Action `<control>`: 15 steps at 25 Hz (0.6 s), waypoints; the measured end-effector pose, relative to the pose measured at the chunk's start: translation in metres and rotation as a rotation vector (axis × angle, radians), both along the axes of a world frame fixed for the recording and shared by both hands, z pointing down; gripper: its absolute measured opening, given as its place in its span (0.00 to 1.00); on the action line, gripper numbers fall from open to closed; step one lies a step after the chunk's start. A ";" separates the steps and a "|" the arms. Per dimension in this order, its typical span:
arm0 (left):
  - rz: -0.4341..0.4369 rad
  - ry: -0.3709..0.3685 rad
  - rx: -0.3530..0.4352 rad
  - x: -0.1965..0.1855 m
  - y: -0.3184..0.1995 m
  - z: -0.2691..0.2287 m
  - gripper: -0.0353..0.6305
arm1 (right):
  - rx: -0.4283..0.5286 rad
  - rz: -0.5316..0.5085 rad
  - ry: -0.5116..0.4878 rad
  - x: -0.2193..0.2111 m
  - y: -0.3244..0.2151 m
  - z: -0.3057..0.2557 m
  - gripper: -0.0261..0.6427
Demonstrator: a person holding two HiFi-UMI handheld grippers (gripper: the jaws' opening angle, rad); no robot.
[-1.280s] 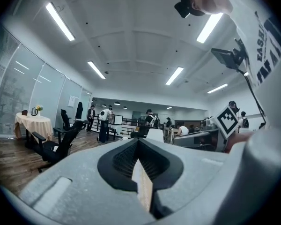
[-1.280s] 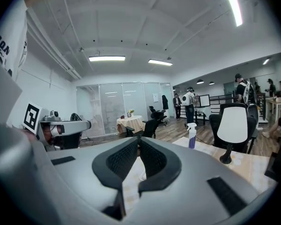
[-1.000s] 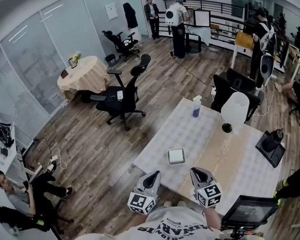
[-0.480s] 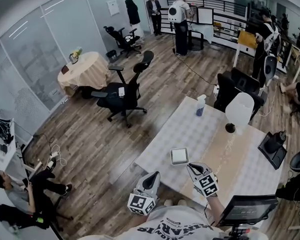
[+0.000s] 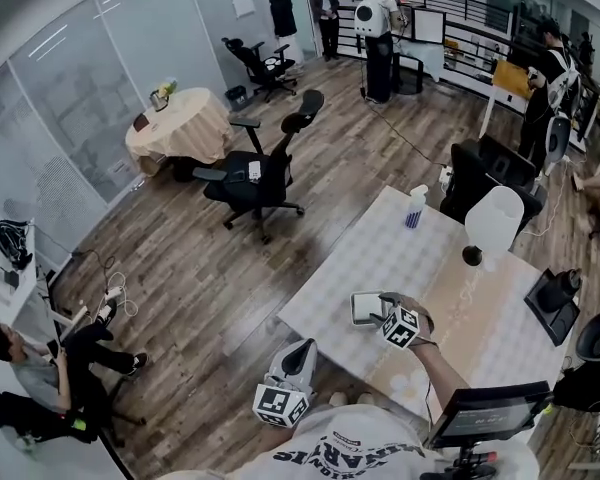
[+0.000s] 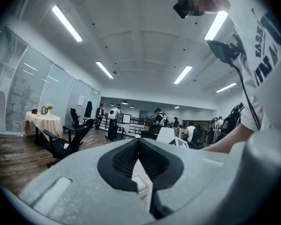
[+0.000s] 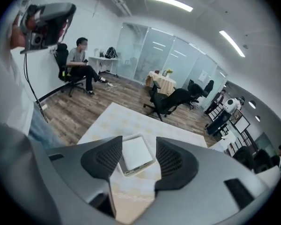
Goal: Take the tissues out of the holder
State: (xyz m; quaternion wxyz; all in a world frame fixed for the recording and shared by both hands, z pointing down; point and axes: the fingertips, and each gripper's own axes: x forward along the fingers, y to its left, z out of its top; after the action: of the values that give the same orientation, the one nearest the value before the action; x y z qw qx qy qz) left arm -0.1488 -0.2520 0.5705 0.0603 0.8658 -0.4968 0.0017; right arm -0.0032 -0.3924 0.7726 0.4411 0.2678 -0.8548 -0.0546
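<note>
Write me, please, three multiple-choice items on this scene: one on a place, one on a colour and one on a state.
1. Where is the tissue holder?
A. on the floor
B. on the table, just ahead of the right gripper
C. on a chair

2. What colour are the tissues?
A. red
B. black
C. white

3. How do the right gripper's jaws stand?
A. apart, pads off the holder
B. shut on nothing
C. clamped on a bottle

Key:
1 B: the head view shows it on the table near the edge, in front of that gripper.
2 C: the right gripper view shows a white stack in the grey holder.
3 A: the jaws have just been opening, and the holder shows between them untouched.
</note>
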 end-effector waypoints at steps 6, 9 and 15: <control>-0.019 -0.003 -0.013 -0.007 -0.008 0.003 0.06 | -0.040 -0.145 0.224 -0.011 -0.042 0.062 0.54; -0.025 -0.007 -0.013 -0.011 -0.005 0.002 0.06 | -0.110 -0.206 0.324 -0.014 -0.044 0.094 0.59; -0.035 -0.015 -0.023 -0.018 0.001 0.002 0.06 | -0.211 -0.211 0.439 -0.006 -0.042 0.132 0.62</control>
State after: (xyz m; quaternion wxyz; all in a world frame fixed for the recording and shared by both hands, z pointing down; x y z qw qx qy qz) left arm -0.1669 -0.2510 0.5720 0.0664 0.8561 -0.5125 0.0129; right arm -0.0092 -0.4347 0.9046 0.6335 0.1112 -0.7627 -0.0676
